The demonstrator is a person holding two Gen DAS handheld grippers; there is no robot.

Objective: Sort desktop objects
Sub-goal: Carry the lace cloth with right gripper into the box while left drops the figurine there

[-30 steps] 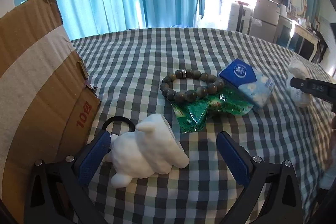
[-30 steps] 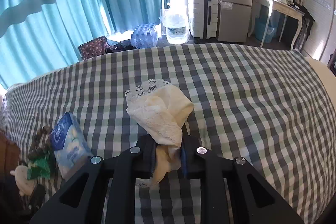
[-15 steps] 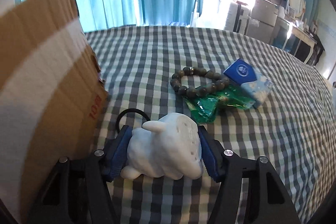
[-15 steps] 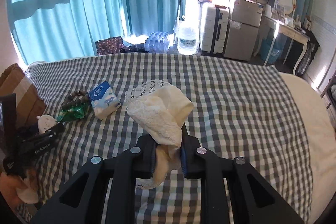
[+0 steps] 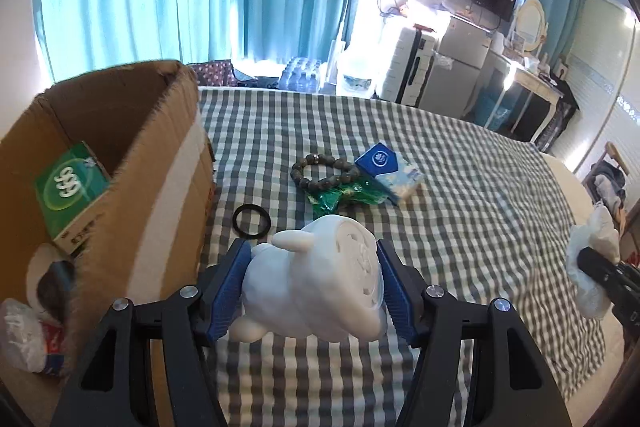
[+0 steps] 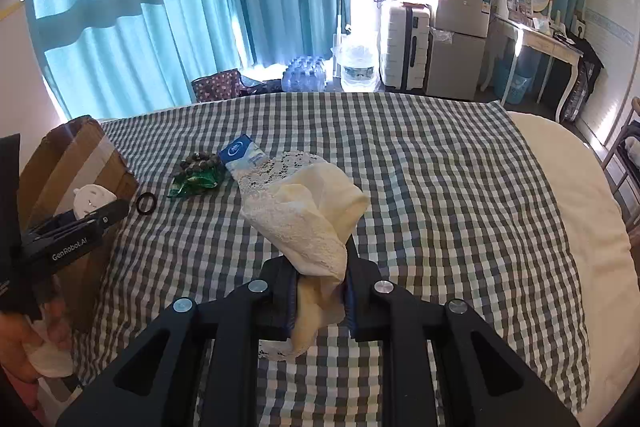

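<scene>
My left gripper (image 5: 314, 291) is shut on a white animal figurine (image 5: 320, 287) and holds it above the checked cloth, right of an open cardboard box (image 5: 132, 163). The figurine also shows in the right wrist view (image 6: 94, 201). My right gripper (image 6: 320, 301) is shut on a cream lace cloth (image 6: 308, 215), raised over the bed; the cloth also shows at the far right of the left wrist view (image 5: 594, 259). On the cloth lie a black ring (image 5: 251, 221), a bead bracelet (image 5: 322, 173), a green wrapper (image 5: 344, 197) and a blue tissue pack (image 5: 390, 169).
The box holds a green packet (image 5: 70, 191) and other items at its near end (image 5: 24, 331). The checked bedspread (image 6: 440, 187) covers the bed, with a bare white edge at the right. Curtains, a suitcase, a fridge and a dressing table stand behind.
My left gripper closed on the figurine and lifted it up beside the box, so the box's inside now shows. My right gripper rose and drew back with the lace cloth.
</scene>
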